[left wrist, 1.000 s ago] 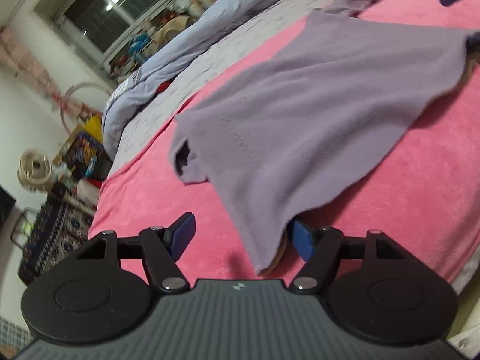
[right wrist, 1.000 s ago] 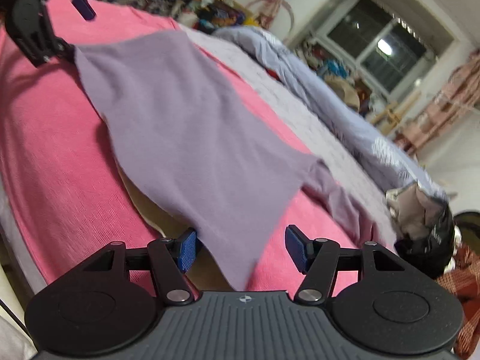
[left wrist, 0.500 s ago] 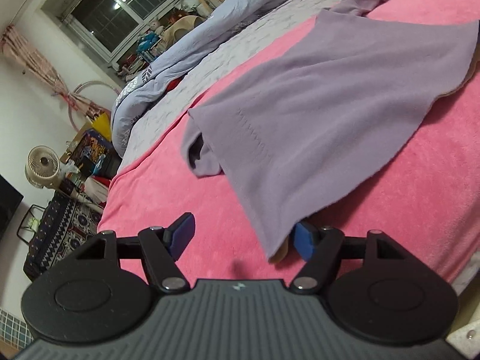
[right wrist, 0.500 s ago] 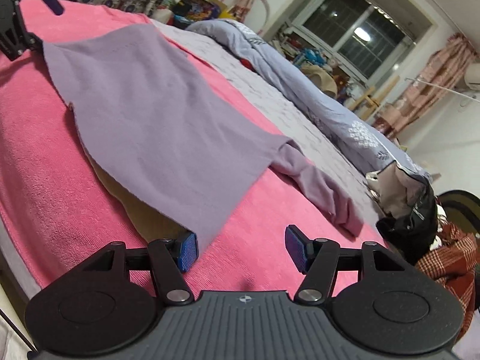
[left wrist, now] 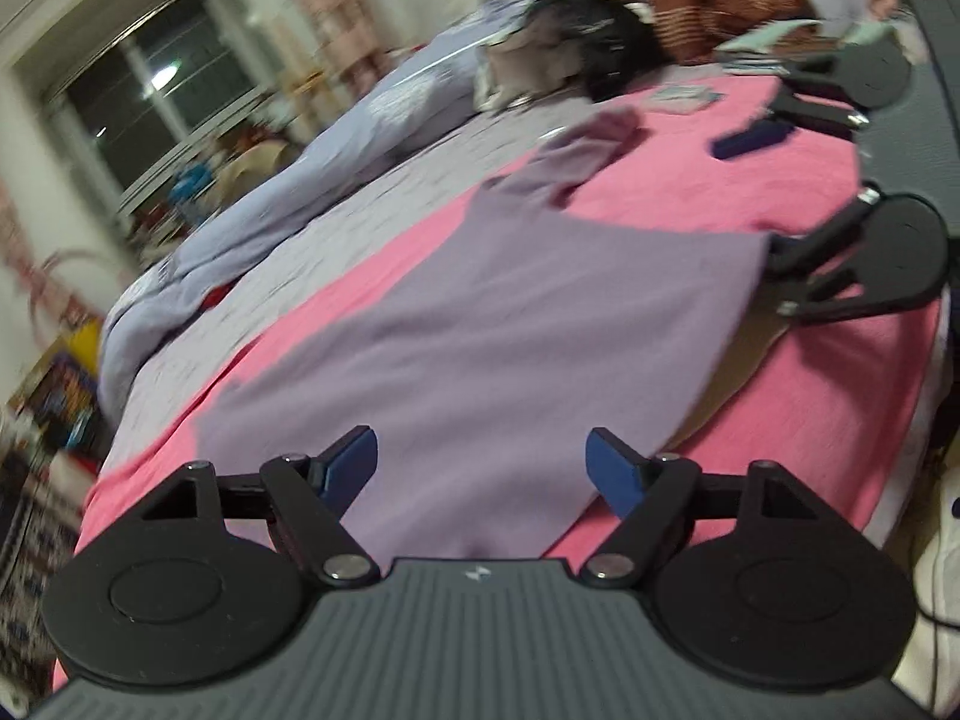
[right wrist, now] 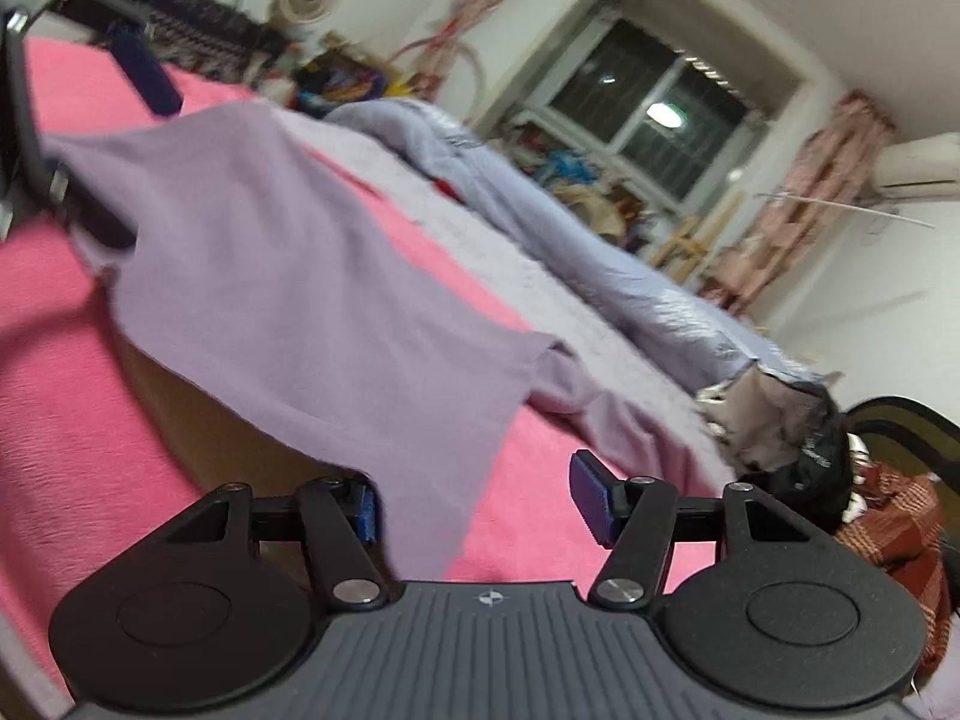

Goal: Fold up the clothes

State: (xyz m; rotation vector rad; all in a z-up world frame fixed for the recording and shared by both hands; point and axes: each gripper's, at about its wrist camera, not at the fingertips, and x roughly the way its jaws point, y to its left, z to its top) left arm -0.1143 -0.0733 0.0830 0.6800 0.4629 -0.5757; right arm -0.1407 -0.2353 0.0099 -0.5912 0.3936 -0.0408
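A purple garment [left wrist: 510, 324] lies spread on the pink blanket [left wrist: 690, 192], one sleeve [left wrist: 588, 150] bunched at its far end. A tan layer [right wrist: 198, 396] shows under its near edge. My left gripper [left wrist: 483, 465] hovers over the garment's near end; its jaws are opening, the cloth lies between them, and neither pad presses on it. My right gripper [right wrist: 474, 504] stands open at the other end. A corner of the garment [right wrist: 420, 498] hangs beside its left pad [right wrist: 367, 513], unpinched. Each gripper shows in the other's view: the right gripper [left wrist: 774, 198] and the left gripper [right wrist: 123, 150].
A blue-grey duvet [right wrist: 540, 222] runs along the far side of the bed on a pale quilted sheet [left wrist: 336, 252]. A heap of dark and plaid clothes [right wrist: 840, 468] sits at the head end. The bed's edge [left wrist: 918, 420] drops off beside the right gripper. A cluttered window wall [right wrist: 648, 102] lies beyond.
The left wrist view has swung right and over the garment. The cloth now spans its wider jaws instead of hanging by the right pad. The right wrist view tilted slightly.
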